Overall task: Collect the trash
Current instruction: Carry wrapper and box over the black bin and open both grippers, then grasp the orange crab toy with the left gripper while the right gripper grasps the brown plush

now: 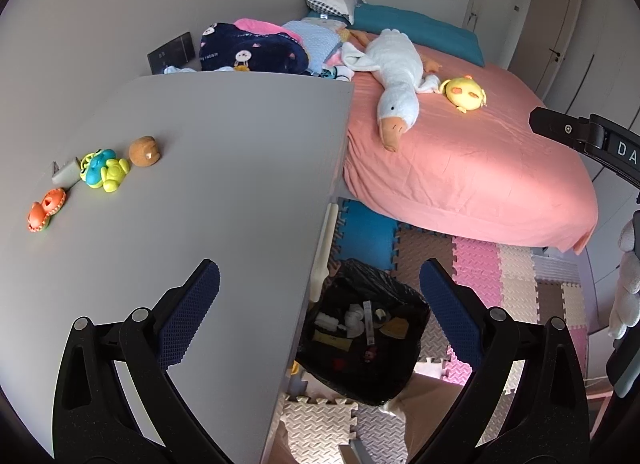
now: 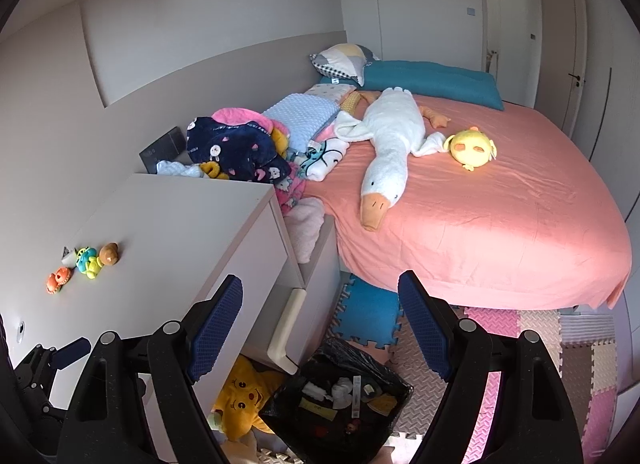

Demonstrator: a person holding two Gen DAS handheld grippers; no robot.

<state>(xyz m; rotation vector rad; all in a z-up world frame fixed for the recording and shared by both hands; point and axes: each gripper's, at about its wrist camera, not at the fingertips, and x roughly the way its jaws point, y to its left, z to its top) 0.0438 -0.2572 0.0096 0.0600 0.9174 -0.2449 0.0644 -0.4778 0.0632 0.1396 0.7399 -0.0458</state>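
While both grippers gape empty, trash bin sits beside desk.

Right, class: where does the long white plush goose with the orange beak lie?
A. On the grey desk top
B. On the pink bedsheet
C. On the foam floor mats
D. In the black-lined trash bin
B: the long white plush goose sprawls across the pink bedsheet, beak toward the bed's near edge.
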